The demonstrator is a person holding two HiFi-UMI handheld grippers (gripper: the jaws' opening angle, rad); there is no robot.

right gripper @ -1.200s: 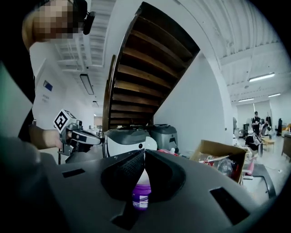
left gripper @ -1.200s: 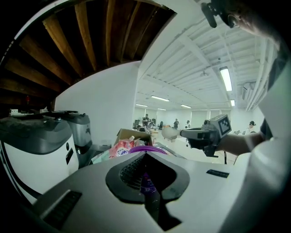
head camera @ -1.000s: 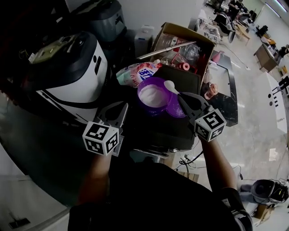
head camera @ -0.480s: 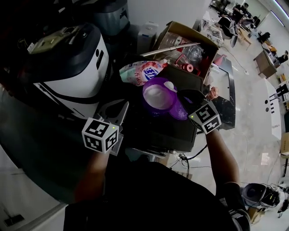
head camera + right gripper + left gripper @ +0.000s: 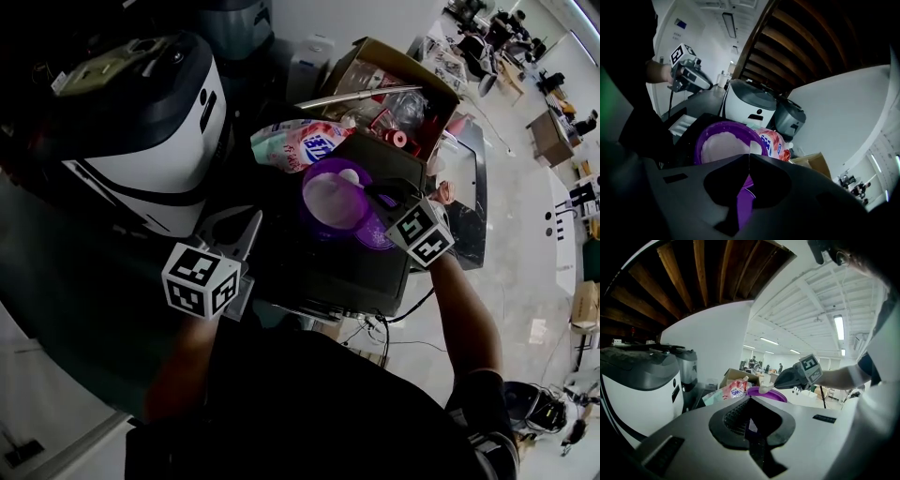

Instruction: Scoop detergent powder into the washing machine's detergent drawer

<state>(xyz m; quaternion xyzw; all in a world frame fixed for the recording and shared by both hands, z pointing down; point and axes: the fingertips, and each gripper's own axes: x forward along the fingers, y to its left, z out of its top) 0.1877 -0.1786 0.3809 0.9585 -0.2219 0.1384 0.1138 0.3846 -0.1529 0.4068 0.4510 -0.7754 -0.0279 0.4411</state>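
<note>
A purple bowl [image 5: 330, 199] of white detergent powder [image 5: 723, 145] sits on a black box top. My right gripper [image 5: 377, 195] is at the bowl's right rim, shut on a white spoon [image 5: 765, 389] whose scoop end hangs just over the rim. In the right gripper view the spoon [image 5: 754, 147] sticks out beyond the closed jaws. My left gripper [image 5: 246, 229] hovers left of the bowl, shut and holding nothing. A white washing machine with a dark lid [image 5: 141, 122] stands at the far left. I cannot see its detergent drawer.
A pink and blue detergent bag [image 5: 300, 142] lies behind the bowl. An open cardboard box [image 5: 398, 89] full of items stands at the back right. The black box [image 5: 319, 272] carries the bowl. Cables hang below its front edge.
My right gripper has moved left and in toward the bowl, bringing the spoon from the far rim down to the bowl's right side. The left gripper has hardly moved.
</note>
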